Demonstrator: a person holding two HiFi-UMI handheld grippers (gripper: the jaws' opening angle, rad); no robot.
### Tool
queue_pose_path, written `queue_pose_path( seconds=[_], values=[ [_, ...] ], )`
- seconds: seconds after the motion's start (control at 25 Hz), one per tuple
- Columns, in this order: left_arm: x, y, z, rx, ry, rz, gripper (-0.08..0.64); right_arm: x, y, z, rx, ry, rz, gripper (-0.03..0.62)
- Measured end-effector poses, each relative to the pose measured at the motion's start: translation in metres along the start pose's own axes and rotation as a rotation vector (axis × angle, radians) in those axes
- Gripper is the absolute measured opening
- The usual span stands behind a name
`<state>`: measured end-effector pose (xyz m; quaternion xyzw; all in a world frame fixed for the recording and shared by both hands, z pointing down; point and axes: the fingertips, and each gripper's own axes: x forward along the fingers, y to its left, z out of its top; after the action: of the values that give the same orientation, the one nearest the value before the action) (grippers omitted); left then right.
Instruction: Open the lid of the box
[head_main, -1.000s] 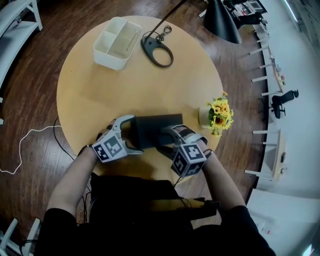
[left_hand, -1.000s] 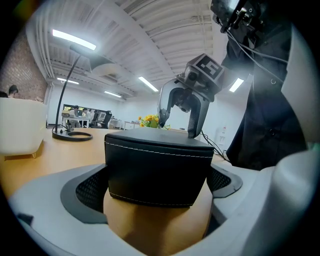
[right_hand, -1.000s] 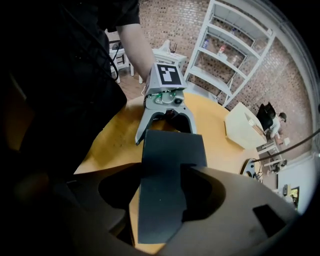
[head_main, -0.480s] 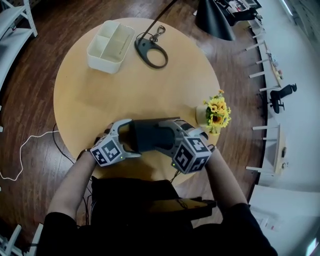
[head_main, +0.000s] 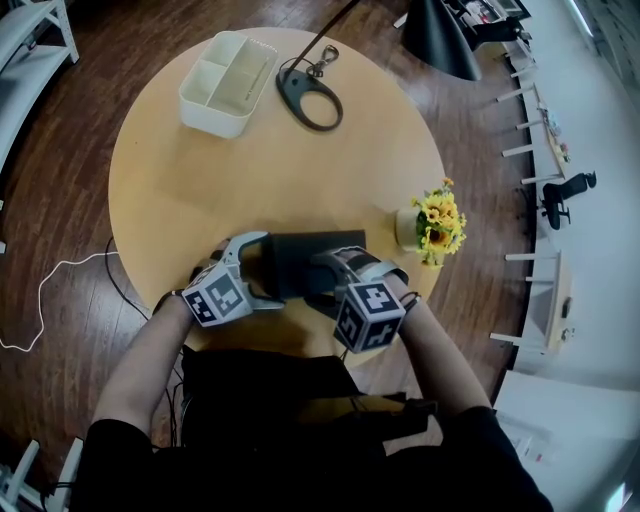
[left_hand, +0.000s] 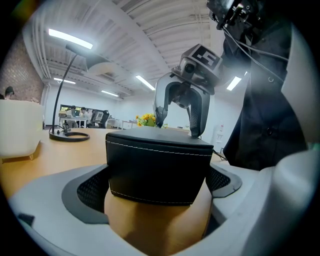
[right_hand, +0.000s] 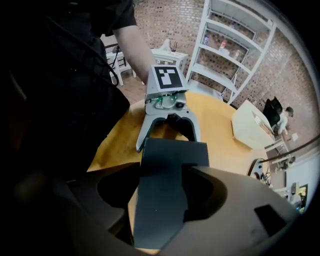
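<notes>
The round wooden surface (head_main: 200, 200) fills most of the head view. At its far edge lies a white plastic divided tray (head_main: 213, 118), with a black ring-shaped lamp base (head_main: 290, 88) just beside it. Near the front edge rests the black rectangular box with white stitching (head_main: 305, 258), lid down. The left hand-held gripper (head_main: 262, 270) clasps one end of it, a pad against each side. The right hand-held gripper (head_main: 325, 277) reaches down over the other end, its jaws closed on the box's sides. A small pot of yellow flowers (head_main: 438, 222) stands near the right.
</notes>
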<state>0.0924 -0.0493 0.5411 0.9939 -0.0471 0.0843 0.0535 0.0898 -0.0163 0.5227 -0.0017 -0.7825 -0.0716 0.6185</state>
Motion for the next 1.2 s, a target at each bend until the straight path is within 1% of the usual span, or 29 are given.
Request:
queue_pose_path(
  seconds=[0.04, 0.08, 0.12, 0.16, 0.2, 0.24, 0.28, 0.32, 0.36, 0.4, 0.44, 0.48, 0.56, 0.64, 0.72, 0.88, 0.96, 1.08, 1.2],
  values=[
    [0.000, 0.000, 0.001, 0.003, 0.000, 0.000, 0.589, -0.001, -0.001, 0.001, -0.002, -0.003, -0.012, 0.281],
    [0.000, 0.000, 0.002, 0.007, -0.001, 0.000, 0.589, -0.004, -0.004, 0.003, -0.008, -0.016, -0.038, 0.280],
    [0.000, 0.000, 0.002, 0.011, -0.003, -0.001, 0.588, -0.009, -0.012, 0.005, -0.009, -0.045, -0.091, 0.281],
    [0.000, 0.000, 0.003, 0.014, -0.004, -0.002, 0.588, -0.018, -0.026, 0.010, 0.003, -0.095, -0.175, 0.249],
    [0.000, -0.001, 0.003, 0.016, -0.003, -0.005, 0.588, -0.031, -0.043, 0.016, 0.035, -0.156, -0.262, 0.006],
    [0.000, -0.001, 0.003, 0.017, -0.001, -0.007, 0.588, -0.043, -0.057, 0.022, 0.078, -0.207, -0.308, 0.005],
    [0.001, -0.001, 0.002, 0.017, -0.001, -0.008, 0.588, -0.049, -0.064, 0.027, 0.110, -0.227, -0.296, 0.019],
    [0.001, -0.001, 0.002, 0.015, -0.002, -0.007, 0.588, -0.049, -0.061, 0.029, 0.117, -0.213, -0.238, 0.113],
    [0.001, -0.001, 0.002, 0.012, -0.002, -0.006, 0.588, -0.043, -0.052, 0.029, 0.109, -0.178, -0.157, 0.213],
    [0.000, -0.001, 0.001, 0.010, -0.001, -0.004, 0.588, -0.035, -0.041, 0.027, 0.095, -0.137, -0.083, 0.271],
    [0.000, -0.001, 0.001, 0.009, 0.001, -0.003, 0.588, -0.026, -0.029, 0.024, 0.087, -0.099, -0.033, 0.275],
    [-0.001, -0.001, 0.001, 0.011, 0.003, -0.002, 0.588, -0.018, -0.019, 0.019, 0.088, -0.067, -0.007, 0.275],
    [0.000, 0.000, 0.002, 0.017, 0.004, -0.002, 0.588, -0.010, -0.007, 0.007, 0.103, -0.023, 0.005, 0.276],
    [0.000, 0.000, 0.003, 0.016, 0.001, -0.006, 0.588, -0.008, -0.002, -0.004, 0.110, 0.002, -0.001, 0.275],
    [0.000, 0.001, 0.003, 0.017, 0.000, -0.006, 0.588, -0.004, 0.001, -0.012, 0.098, 0.028, -0.003, 0.275],
    [0.000, 0.000, 0.001, 0.015, 0.001, -0.002, 0.588, 0.003, 0.001, -0.018, 0.080, 0.060, -0.002, 0.278],
    [0.001, -0.001, 0.001, 0.007, 0.004, -0.004, 0.588, 0.002, 0.001, -0.018, 0.069, 0.060, -0.003, 0.278],
    [0.001, -0.001, 0.001, 0.011, 0.004, -0.006, 0.587, 0.001, -0.001, -0.016, 0.027, 0.052, -0.027, 0.278],
    [0.001, -0.001, 0.000, 0.012, 0.010, -0.005, 0.584, -0.002, -0.002, -0.016, 0.026, 0.051, -0.050, 0.278]
  ],
)
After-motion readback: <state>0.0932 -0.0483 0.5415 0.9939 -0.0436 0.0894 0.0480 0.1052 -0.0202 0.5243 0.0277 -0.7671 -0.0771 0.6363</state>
